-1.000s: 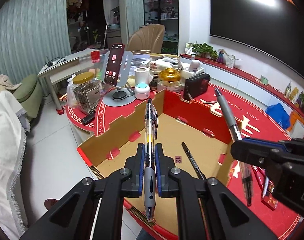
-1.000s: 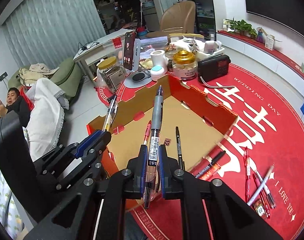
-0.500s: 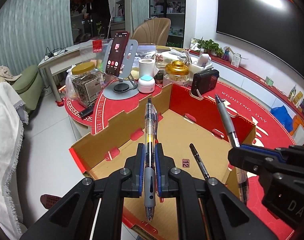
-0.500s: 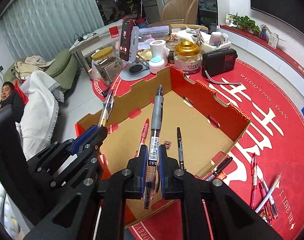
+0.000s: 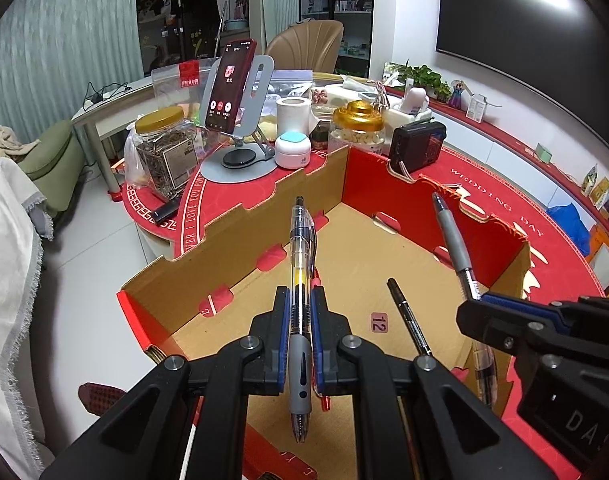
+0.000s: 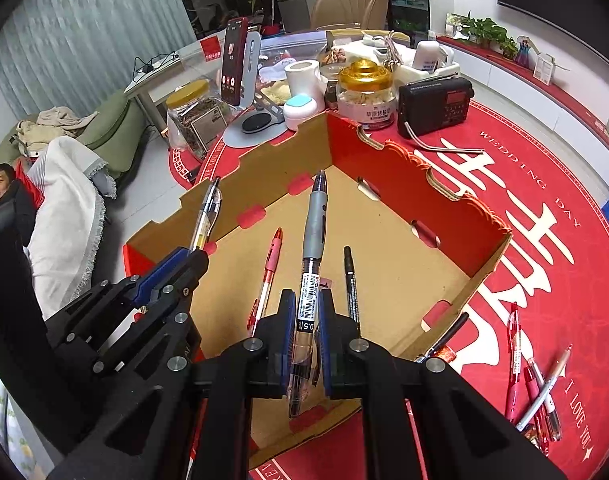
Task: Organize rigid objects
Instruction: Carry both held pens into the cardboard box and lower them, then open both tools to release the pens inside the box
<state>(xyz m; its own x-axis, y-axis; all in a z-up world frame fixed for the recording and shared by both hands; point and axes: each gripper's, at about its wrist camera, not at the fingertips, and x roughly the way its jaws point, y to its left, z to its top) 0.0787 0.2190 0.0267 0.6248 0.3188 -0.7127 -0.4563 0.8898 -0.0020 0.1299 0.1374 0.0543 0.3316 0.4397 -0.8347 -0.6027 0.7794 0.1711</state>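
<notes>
The left tongs (image 5: 299, 322) are clamped on a clear pen (image 5: 300, 280) with a grey grip and yellow inside, its tip pointing forward over the open cardboard box (image 5: 232, 256). The right tongs (image 6: 307, 322) are clamped on a grey-gripped pen (image 6: 313, 240) with a barcode label — it too hangs over the box, just right of the other. On the box floor lie a pink pen (image 6: 269, 268) and a thin black pen (image 6: 350, 280), apart from each other. More pens (image 6: 540, 384) lie scattered on the red worktop (image 6: 544, 216) to the right, outside the box — one black pen (image 6: 448, 334) leans against its near wall. Behind the box stand jars, a radio (image 6: 434, 106) and a phone on a stand (image 6: 236, 62).
</notes>
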